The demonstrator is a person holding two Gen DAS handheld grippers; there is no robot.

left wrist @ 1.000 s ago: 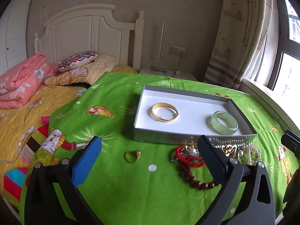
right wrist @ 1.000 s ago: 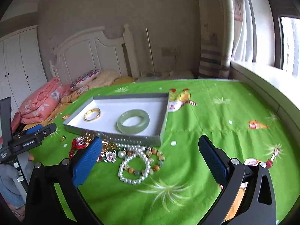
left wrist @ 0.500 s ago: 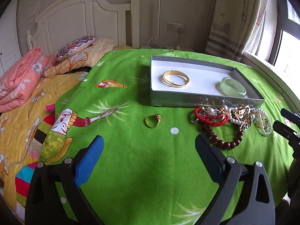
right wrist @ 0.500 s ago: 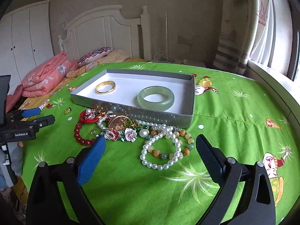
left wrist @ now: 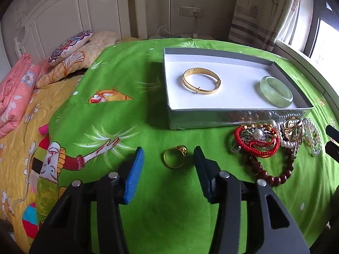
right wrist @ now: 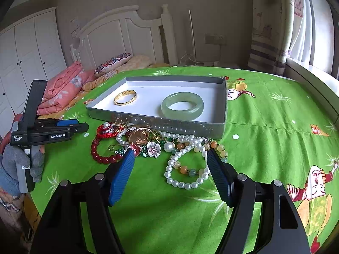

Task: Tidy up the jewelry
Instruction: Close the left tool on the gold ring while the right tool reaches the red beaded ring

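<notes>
A small gold ring lies on the green cloth between the closing jaws of my left gripper; the pads stand clear of it. My right gripper hovers over a pearl bracelet, its jaws closing, with the beads between them and not pressed. Just behind lies a tangle of jewelry: a red bead bracelet, a flower brooch and a red cord bracelet. The grey box holds a gold bangle and a jade bangle.
The green cloth covers a round surface whose edge curves close on the near side. A bed with pink bedding and pillows lies to the left. A window sill runs along the right. A gloved hand holds the left gripper.
My left gripper has come down and forward to the gold ring, and its jaws have narrowed around it. The right gripper dropped toward the pearls and its jaws narrowed a little.
</notes>
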